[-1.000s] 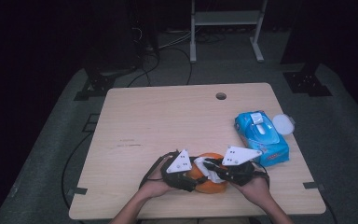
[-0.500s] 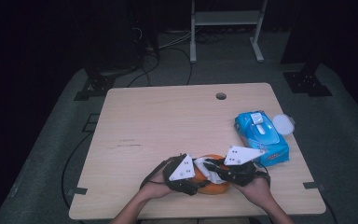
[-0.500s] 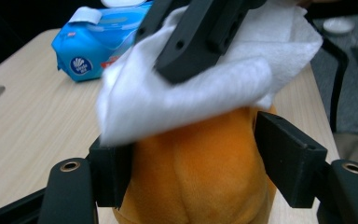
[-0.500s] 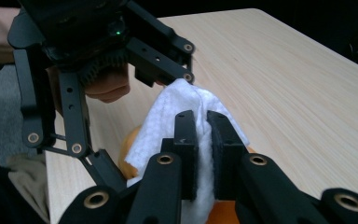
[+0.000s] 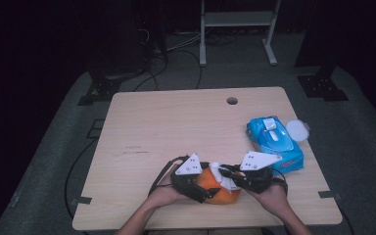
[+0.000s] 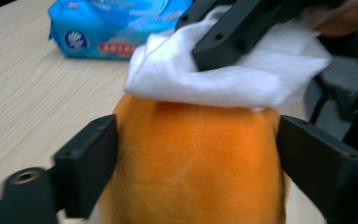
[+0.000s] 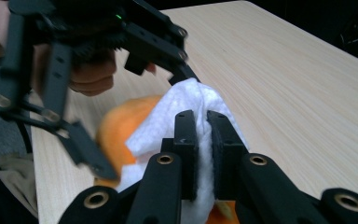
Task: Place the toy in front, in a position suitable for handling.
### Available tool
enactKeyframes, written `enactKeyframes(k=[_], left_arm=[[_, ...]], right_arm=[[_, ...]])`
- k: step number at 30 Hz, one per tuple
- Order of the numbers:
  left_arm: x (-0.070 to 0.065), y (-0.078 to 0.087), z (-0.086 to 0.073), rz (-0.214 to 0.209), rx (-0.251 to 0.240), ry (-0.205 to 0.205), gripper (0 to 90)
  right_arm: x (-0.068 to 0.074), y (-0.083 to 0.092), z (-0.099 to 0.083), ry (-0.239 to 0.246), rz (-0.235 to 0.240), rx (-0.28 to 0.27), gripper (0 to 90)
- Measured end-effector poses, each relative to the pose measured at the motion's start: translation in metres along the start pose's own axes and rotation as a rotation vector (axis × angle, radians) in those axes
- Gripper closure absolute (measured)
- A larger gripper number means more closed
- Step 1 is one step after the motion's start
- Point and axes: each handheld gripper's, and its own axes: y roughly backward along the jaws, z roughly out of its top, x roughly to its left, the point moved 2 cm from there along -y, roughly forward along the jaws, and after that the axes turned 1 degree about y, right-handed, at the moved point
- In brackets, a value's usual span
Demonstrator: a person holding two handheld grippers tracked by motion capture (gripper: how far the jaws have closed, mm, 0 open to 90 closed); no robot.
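Observation:
A soft orange ball-shaped thing rests near the table's front edge between both hands. My left gripper reaches in from the left, and its jaws have just been opening. They now flank the orange thing's sides without squeezing it. My right gripper is shut on a folded white wipe. The wipe lies against the top of the orange thing.
A blue pack of wet wipes lies at the right of the wooden table, with a round white lid beside it. A cable hole is near the far edge. A metal stand is on the floor behind.
The left gripper's jaws have spread apart around the orange thing. Both hands have stayed in about the same place, and the wipe is still on top.

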Motion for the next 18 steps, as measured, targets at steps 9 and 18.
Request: enactKeyframes(k=[9,18], left_arm=[[0.002,0.007,0.0,0.083,-0.018,-0.109,40.5],[0.023,0.023,-0.021,0.001,-0.02,-0.02,34.6]], right_arm=[[-0.008,0.007,0.0,-0.003,-0.024,0.0,82.1],[-0.029,0.018,-0.02,-0.066,-0.056,0.034,82.1]])
